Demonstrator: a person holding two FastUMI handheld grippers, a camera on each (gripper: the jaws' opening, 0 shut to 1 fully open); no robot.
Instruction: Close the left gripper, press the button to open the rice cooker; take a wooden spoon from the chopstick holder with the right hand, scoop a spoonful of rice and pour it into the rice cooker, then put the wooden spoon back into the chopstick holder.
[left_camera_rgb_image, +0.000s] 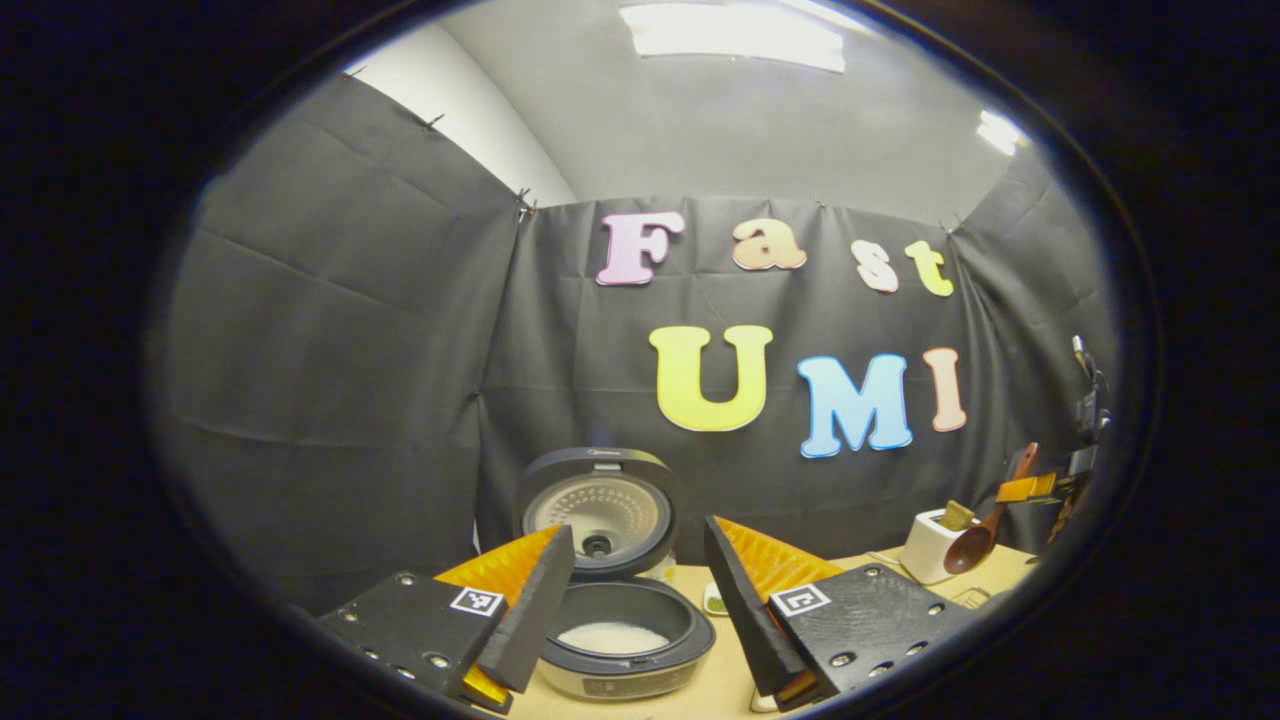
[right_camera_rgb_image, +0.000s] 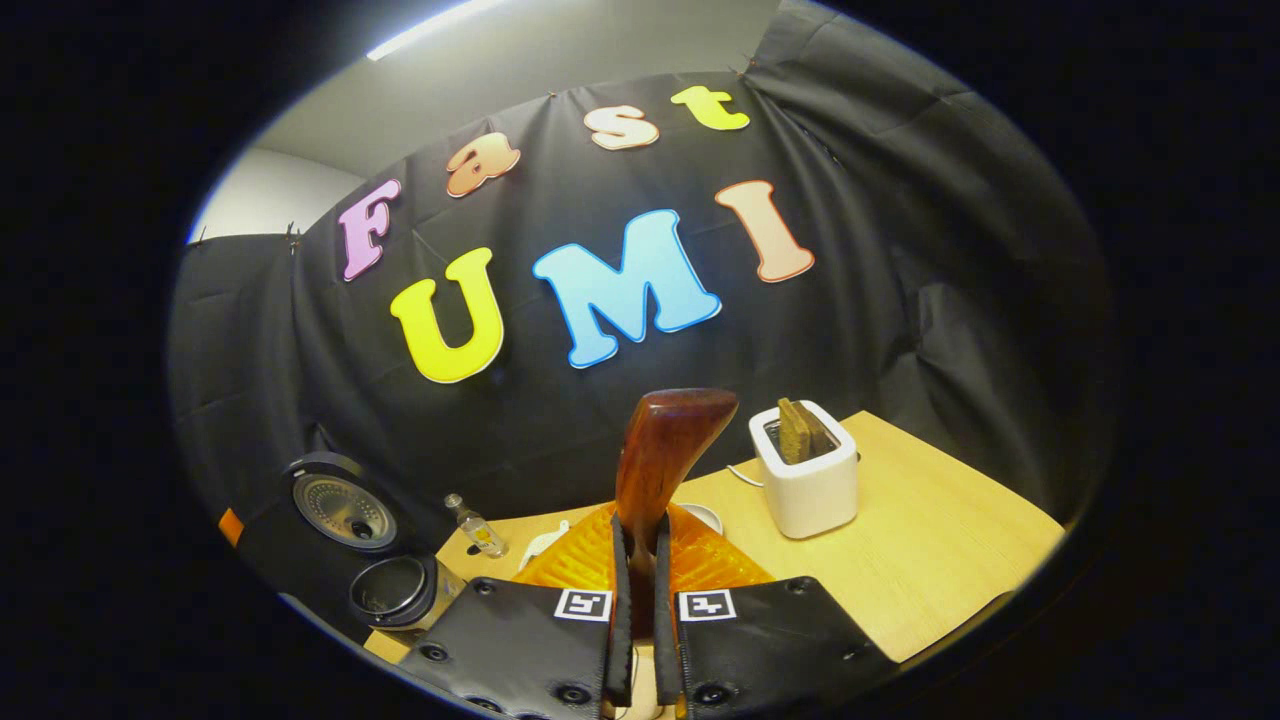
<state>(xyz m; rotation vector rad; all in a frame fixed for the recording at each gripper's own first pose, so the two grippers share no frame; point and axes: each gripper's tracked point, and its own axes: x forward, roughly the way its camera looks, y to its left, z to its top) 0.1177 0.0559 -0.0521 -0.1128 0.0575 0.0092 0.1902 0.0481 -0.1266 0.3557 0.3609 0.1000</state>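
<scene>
Right now the left gripper (left_camera_rgb_image: 640, 600) hangs above the round dark rice cooker (left_camera_rgb_image: 628, 640), its two fingers spread wide and holding nothing; the cooker sits between and beyond them on the pale wooden tabletop (left_camera_rgb_image: 725, 685). The cooker's round lid (left_camera_rgb_image: 600, 510) stands raised behind the pot, its perforated inner plate facing forward, and a patch of white rice (left_camera_rgb_image: 612, 636) lies in the bottom of the inner pot. Off to the right in the left gripper view, the other gripper (left_camera_rgb_image: 1030, 488) holds a reddish-brown wooden spoon (left_camera_rgb_image: 985, 528) in the air just beside a white boxy holder (left_camera_rgb_image: 932, 545), the spoon's bowl hanging low and its handle slanting up. In the right gripper view, the right gripper (right_camera_rgb_image: 640, 590) has its fingers drawn nearly together on the spoon's handle (right_camera_rgb_image: 665, 460), which rises straight up from between them, both fingers pressing its sides. The white holder (right_camera_rgb_image: 808, 480) stands on the table to the right of the handle and apart from it, something brown sticking out of its top. The open cooker (right_camera_rgb_image: 395, 590) lies far to the left in this view, with a small clear bottle (right_camera_rgb_image: 475, 527) on the table between it and the fingers.
</scene>
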